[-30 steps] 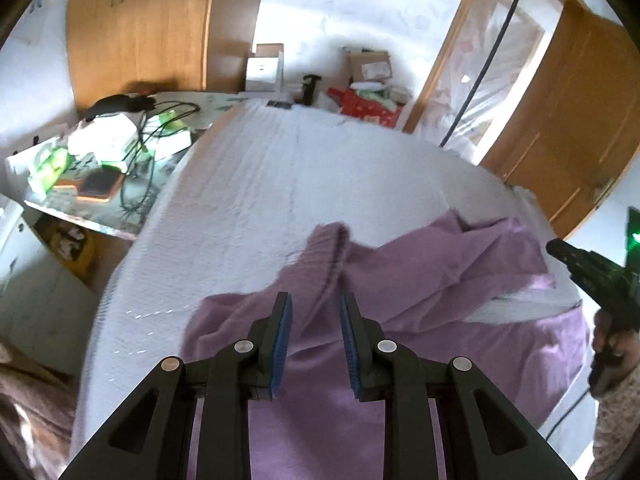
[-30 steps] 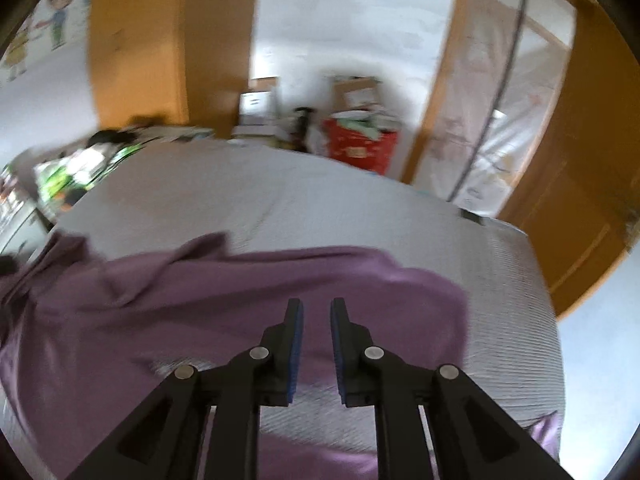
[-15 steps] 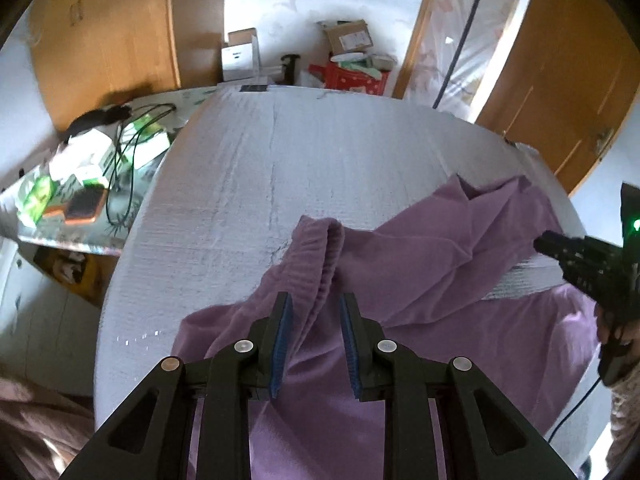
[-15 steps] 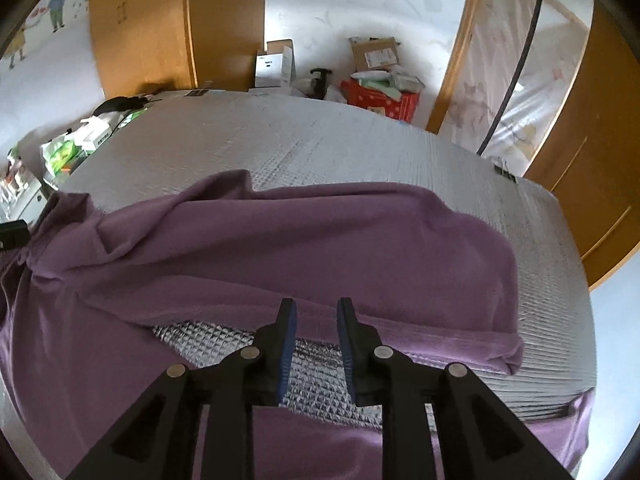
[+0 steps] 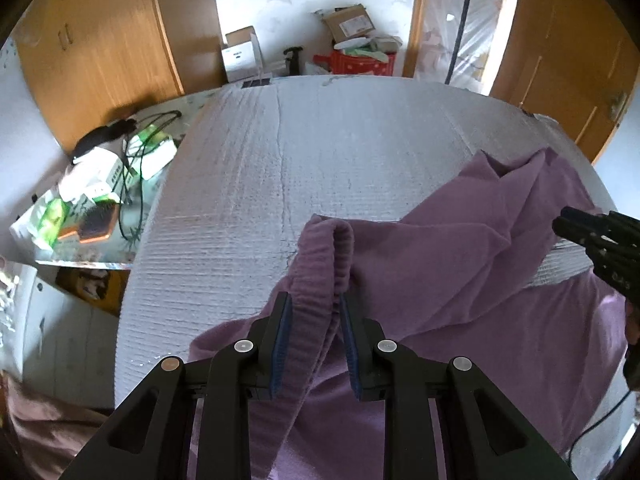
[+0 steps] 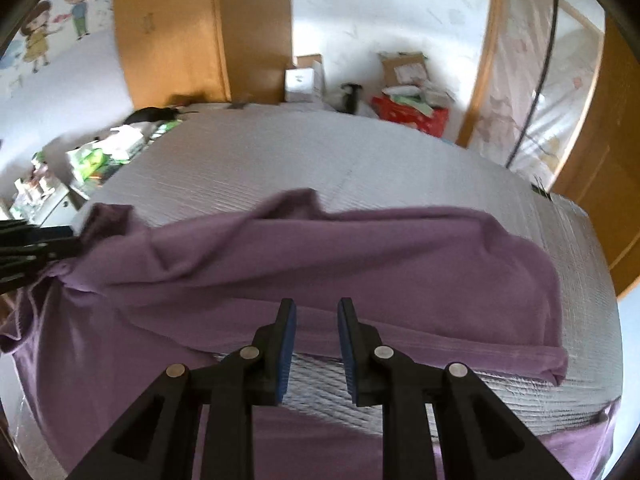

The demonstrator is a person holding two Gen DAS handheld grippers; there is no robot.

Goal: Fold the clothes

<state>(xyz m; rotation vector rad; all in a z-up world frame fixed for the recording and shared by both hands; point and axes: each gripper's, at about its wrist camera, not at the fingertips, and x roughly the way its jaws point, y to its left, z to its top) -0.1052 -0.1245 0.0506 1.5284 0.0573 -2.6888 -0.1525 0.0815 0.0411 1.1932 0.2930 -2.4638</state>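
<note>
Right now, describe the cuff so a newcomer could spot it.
Start at the grey quilted bed and find the purple knit garment spread over its near end. The ribbed cuff loops up between the left tool pads, the only ridged band.

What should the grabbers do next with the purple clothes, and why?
Probably close the right gripper on the purple garment. Its jaws stand open over the folded edge with nothing between them, while the left gripper has the ribbed band bunched between its fingers.

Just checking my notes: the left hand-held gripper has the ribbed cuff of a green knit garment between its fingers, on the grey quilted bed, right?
Not quite: the knit garment is purple, not green, as the left wrist view shows. Its ribbed cuff does sit between the left hand-held gripper fingers, on the grey quilted bed.
</note>
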